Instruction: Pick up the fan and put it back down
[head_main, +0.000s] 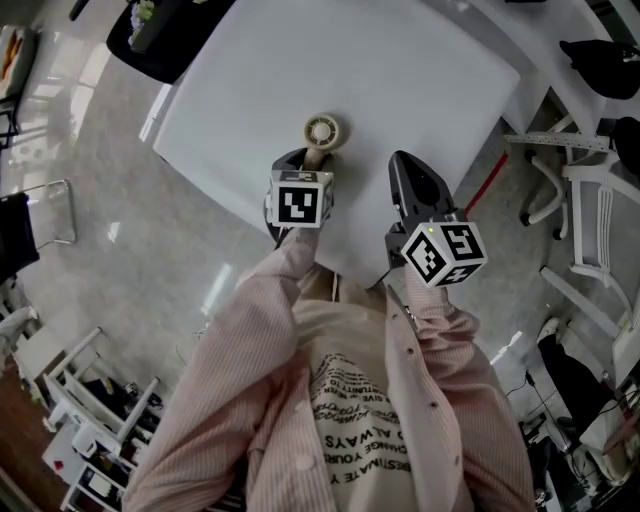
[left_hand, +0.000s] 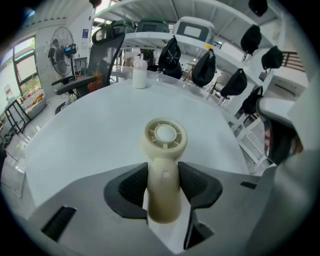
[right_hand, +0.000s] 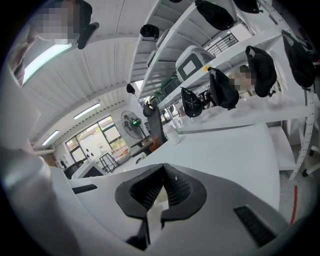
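Pink striped sleeves (head_main: 250, 340) fill the bottom of the head view, each ending in a claw topped by a marker cube (head_main: 300, 203). Just past the cube, the left claw (left_hand: 163, 180) pinches the handheld fan (left_hand: 166, 134) by its handle, a dark pad pressed to each side just below the small round button. The cream ring head points away from the person, over the white table (head_main: 380, 80). Whether the fan rests on the surface or hangs just above it cannot be told.

The right claw (right_hand: 163, 180) is beside the left one near the table's front edge, apart from the fan, its pads pressed together with nothing between them.

Far across the table stands a white container (left_hand: 139, 74), well apart from the fan. Behind it are a black office chair (left_hand: 107, 50), a pedestal fan (left_hand: 62, 42) near the window, and black bags (left_hand: 205, 67) hanging along white shelving. White chairs (head_main: 590, 210) stand on the floor off the table's right side.
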